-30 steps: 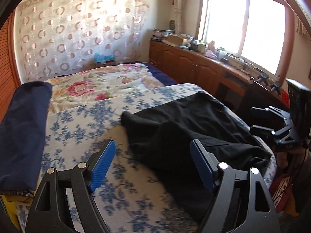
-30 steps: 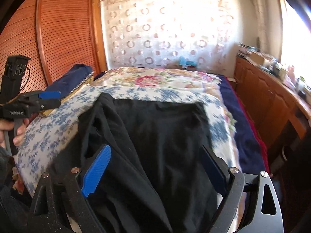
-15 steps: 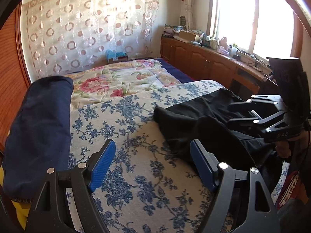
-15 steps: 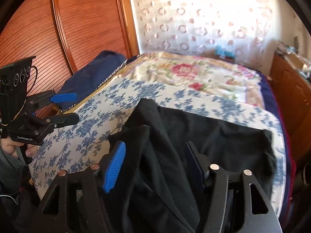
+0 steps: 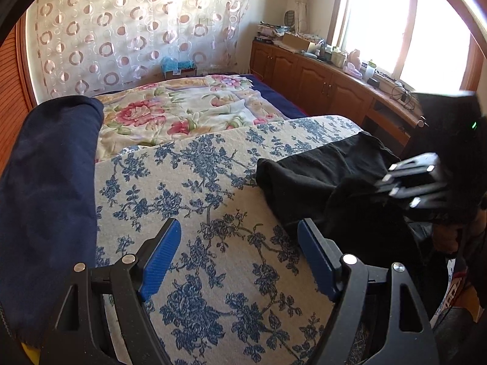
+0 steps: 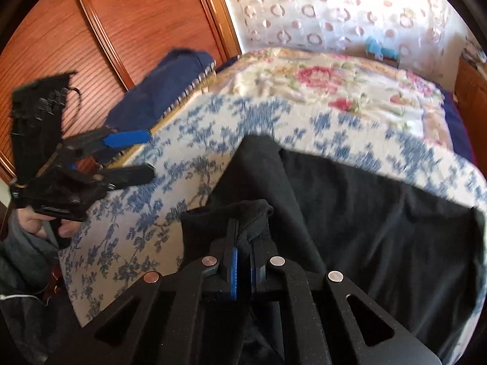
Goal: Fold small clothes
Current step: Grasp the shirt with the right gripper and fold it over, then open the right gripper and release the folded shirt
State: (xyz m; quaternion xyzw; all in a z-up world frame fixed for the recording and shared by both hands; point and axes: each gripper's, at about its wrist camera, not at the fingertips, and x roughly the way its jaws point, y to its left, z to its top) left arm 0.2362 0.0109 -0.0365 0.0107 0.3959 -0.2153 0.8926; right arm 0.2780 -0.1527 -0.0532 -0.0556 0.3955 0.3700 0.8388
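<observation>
A black garment (image 6: 365, 219) lies spread on the blue-flowered white blanket (image 6: 188, 158), reaching the near edge; it also shows at the right in the left wrist view (image 5: 304, 176). My right gripper (image 6: 243, 243) is shut on a bunched near-left edge of the black garment (image 6: 240, 213) and holds it slightly raised. It appears in the left wrist view (image 5: 408, 182) at the right. My left gripper (image 5: 240, 252) is open and empty above the bare blanket (image 5: 197, 213), left of the garment. It also shows at the left in the right wrist view (image 6: 134, 155).
A dark blue folded bundle (image 5: 45, 182) lies along the bed's left side. A pink-flowered cover (image 5: 182, 109) lies beyond the blanket. Wooden cabinets (image 5: 319, 82) with clutter stand under the window at right. A wooden slatted wardrobe (image 6: 106, 30) stands at left.
My right gripper has closed on the garment's near edge and lifted it a little. My left gripper has drifted left, away from the garment, still open.
</observation>
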